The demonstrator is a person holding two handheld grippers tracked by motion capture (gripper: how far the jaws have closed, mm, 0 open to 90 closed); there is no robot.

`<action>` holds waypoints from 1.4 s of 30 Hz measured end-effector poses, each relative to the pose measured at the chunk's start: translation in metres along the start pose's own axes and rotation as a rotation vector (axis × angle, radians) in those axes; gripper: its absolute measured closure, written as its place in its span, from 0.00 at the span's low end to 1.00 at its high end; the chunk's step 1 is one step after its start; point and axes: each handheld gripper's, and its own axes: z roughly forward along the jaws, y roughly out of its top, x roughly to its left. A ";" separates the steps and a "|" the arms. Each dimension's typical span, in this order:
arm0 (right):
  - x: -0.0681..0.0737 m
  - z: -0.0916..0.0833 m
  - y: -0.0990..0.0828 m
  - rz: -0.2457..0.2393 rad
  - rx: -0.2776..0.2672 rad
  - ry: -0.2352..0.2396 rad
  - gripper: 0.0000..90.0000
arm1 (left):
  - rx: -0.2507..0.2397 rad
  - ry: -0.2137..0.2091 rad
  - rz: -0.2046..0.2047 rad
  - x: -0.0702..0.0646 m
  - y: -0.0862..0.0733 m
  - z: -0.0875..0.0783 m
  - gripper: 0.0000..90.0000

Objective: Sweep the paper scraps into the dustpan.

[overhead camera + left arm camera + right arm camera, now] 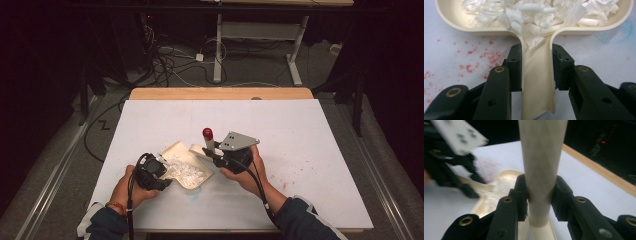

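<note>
Two grips: left gripper (536,71) clamps tray handle (537,85); right gripper (540,195) clamps red-tipped stick (541,170).

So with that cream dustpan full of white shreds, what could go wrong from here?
1. The left gripper clamps only the narrow handle of the cream plastic dustpan; a tilt could spill the white paper shreds heaped near the rim.
2. The right gripper holds the cream, red-tipped brush handle close over the pan; a hard sweep might flick shreds onto the white table cover.
</note>
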 end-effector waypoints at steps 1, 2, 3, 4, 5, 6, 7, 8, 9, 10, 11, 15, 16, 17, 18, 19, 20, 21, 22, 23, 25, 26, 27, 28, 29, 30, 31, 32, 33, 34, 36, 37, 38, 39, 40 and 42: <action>0.004 -0.002 0.001 0.000 0.000 0.021 0.79 | -0.001 0.001 0.000 0.000 0.000 0.000 0.70; 0.007 -0.005 0.003 -0.009 -0.009 0.035 0.79 | 0.000 0.003 -0.001 -0.001 0.000 0.000 0.70; 0.011 -0.008 0.004 -0.009 -0.018 0.046 0.79 | -0.001 0.004 -0.001 -0.001 0.000 0.000 0.70; 0.013 -0.011 0.005 -0.010 -0.025 0.057 0.79 | 0.000 0.004 -0.003 -0.001 0.000 0.000 0.70; 0.014 -0.015 0.007 -0.006 -0.037 0.065 0.79 | -0.001 0.005 -0.003 -0.001 0.000 0.001 0.70; 0.014 -0.019 0.009 -0.008 -0.048 0.064 0.79 | -0.004 0.006 -0.008 -0.001 0.000 0.001 0.70; 0.014 -0.023 0.011 -0.012 -0.053 0.054 0.79 | -0.003 0.006 -0.006 -0.001 0.000 0.001 0.70; 0.013 -0.026 0.012 -0.016 -0.059 0.050 0.79 | -0.003 0.006 -0.006 -0.001 0.000 0.001 0.70; 0.011 -0.030 0.014 -0.013 -0.070 0.038 0.79 | -0.005 0.006 -0.008 -0.001 0.000 0.001 0.70; 0.009 -0.034 0.014 -0.004 -0.081 0.030 0.79 | -0.007 0.006 -0.013 -0.002 0.000 0.001 0.70; 0.007 -0.038 0.015 0.001 -0.085 0.025 0.79 | -0.007 0.006 -0.014 -0.002 0.000 0.001 0.70; -0.003 -0.052 0.013 0.011 -0.096 0.005 0.79 | -0.011 0.001 -0.014 -0.001 0.000 0.001 0.70; -0.006 -0.057 0.013 0.017 -0.097 -0.005 0.79 | -0.010 -0.001 -0.018 -0.001 0.000 0.001 0.70; -0.009 -0.062 0.013 0.015 -0.100 -0.010 0.79 | -0.013 0.000 -0.018 0.000 0.000 0.001 0.70; -0.013 -0.068 0.013 0.016 -0.105 -0.019 0.79 | -0.013 0.001 -0.019 0.001 0.000 0.001 0.70; -0.017 -0.074 0.014 0.025 -0.112 -0.023 0.79 | -0.014 0.000 -0.020 0.002 0.000 0.001 0.70; -0.021 -0.079 0.014 0.029 -0.115 -0.028 0.79 | -0.015 -0.001 -0.024 0.002 0.000 0.001 0.70; -0.024 -0.085 0.014 0.036 -0.117 -0.035 0.79 | -0.015 0.001 -0.025 0.002 0.000 0.001 0.70; -0.027 -0.091 0.013 0.039 -0.120 -0.041 0.79 | -0.018 0.002 -0.030 0.002 0.000 0.001 0.70; -0.030 -0.097 0.012 0.038 -0.118 -0.049 0.79 | -0.021 0.004 -0.030 0.003 -0.001 0.001 0.70; -0.037 -0.110 0.010 0.035 -0.124 -0.065 0.79 | -0.028 0.009 -0.035 0.003 -0.001 0.001 0.70; -0.041 -0.118 0.008 0.048 -0.119 -0.072 0.79 | -0.029 0.015 -0.033 0.004 -0.001 0.000 0.70; -0.045 -0.124 0.007 0.048 -0.115 -0.071 0.79 | -0.031 0.017 -0.035 0.004 -0.001 0.000 0.70; -0.048 -0.130 0.005 0.052 -0.114 -0.082 0.79 | -0.034 0.017 -0.038 0.004 -0.002 0.000 0.70; -0.051 -0.136 0.003 0.054 -0.113 -0.092 0.79 | -0.037 0.018 -0.040 0.004 -0.002 0.000 0.70; -0.054 -0.142 0.001 0.057 -0.110 -0.097 0.79 | -0.038 0.019 -0.040 0.004 -0.002 0.000 0.70; -0.057 -0.147 -0.001 0.064 -0.106 -0.101 0.79 | -0.041 0.018 -0.045 0.005 -0.002 0.001 0.70; -0.060 -0.152 -0.003 0.069 -0.105 -0.106 0.79 | -0.043 0.019 -0.049 0.005 -0.002 0.001 0.70; -0.062 -0.157 -0.006 0.077 -0.103 -0.111 0.79 | -0.044 0.020 -0.052 0.005 -0.003 0.001 0.70; -0.065 -0.161 -0.009 0.079 -0.098 -0.115 0.79 | -0.046 0.020 -0.054 0.006 -0.003 0.001 0.70; -0.070 -0.168 -0.016 0.088 -0.089 -0.124 0.79 | -0.050 0.023 -0.060 0.007 -0.003 0.001 0.70; -0.071 -0.171 -0.019 0.095 -0.082 -0.131 0.79 | -0.053 0.024 -0.064 0.007 -0.004 0.001 0.70; -0.073 -0.173 -0.023 0.100 -0.070 -0.132 0.79 | -0.050 0.025 -0.062 0.008 -0.004 0.000 0.70; -0.075 -0.176 -0.026 0.104 -0.063 -0.136 0.79 | -0.055 0.027 -0.067 0.008 -0.005 0.000 0.70; -0.076 -0.177 -0.030 0.108 -0.057 -0.138 0.79 | -0.057 0.029 -0.070 0.009 -0.005 0.000 0.70; -0.077 -0.180 -0.036 0.114 -0.035 -0.139 0.79 | -0.067 0.032 -0.080 0.010 -0.006 -0.001 0.70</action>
